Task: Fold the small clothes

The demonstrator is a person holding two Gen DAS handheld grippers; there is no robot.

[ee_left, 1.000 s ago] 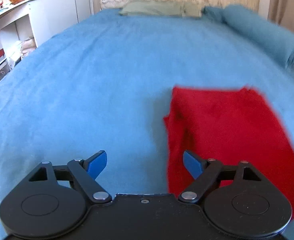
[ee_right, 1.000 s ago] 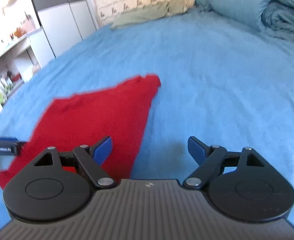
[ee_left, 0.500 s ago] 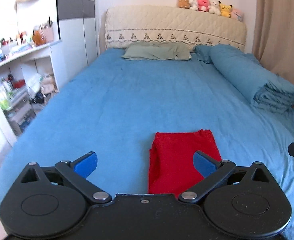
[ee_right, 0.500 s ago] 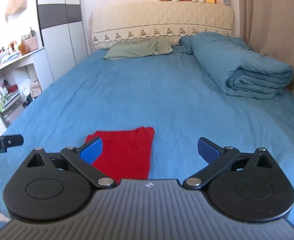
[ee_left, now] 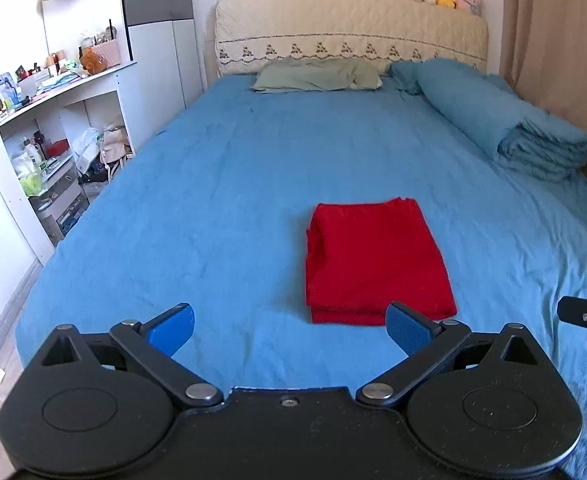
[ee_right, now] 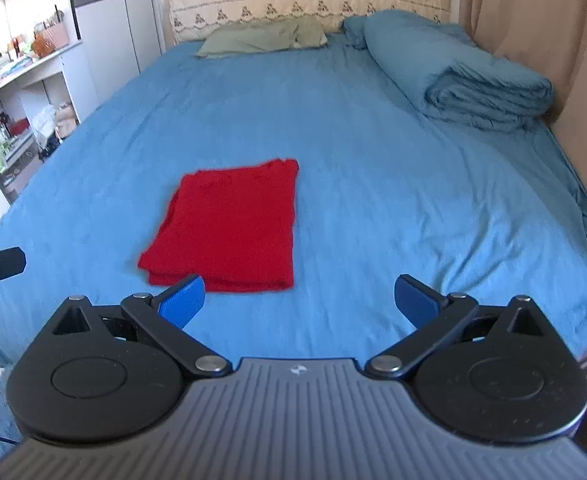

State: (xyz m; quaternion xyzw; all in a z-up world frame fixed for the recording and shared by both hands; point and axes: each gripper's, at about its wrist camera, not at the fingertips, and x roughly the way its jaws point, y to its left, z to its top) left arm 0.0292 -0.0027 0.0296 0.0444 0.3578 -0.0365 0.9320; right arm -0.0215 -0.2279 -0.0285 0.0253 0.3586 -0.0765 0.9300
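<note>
A red garment [ee_left: 373, 258] lies folded into a flat rectangle on the blue bed [ee_left: 221, 200], near its foot end. It also shows in the right wrist view [ee_right: 229, 226]. My left gripper [ee_left: 289, 328] is open and empty, held above the bed's near edge, short of the garment. My right gripper [ee_right: 299, 300] is open and empty, held back from the bed, with the garment ahead to its left. Neither gripper touches the cloth.
A folded blue duvet [ee_left: 505, 120] lies along the bed's right side, a green pillow [ee_left: 317, 76] at the headboard. White shelves with clutter [ee_left: 41, 132] stand left of the bed. A beige curtain [ee_right: 533, 36] hangs on the right.
Both grippers have pulled back and up from the garment, which now looks smaller and farther off. The garment lies still on the bed. Both stay open.
</note>
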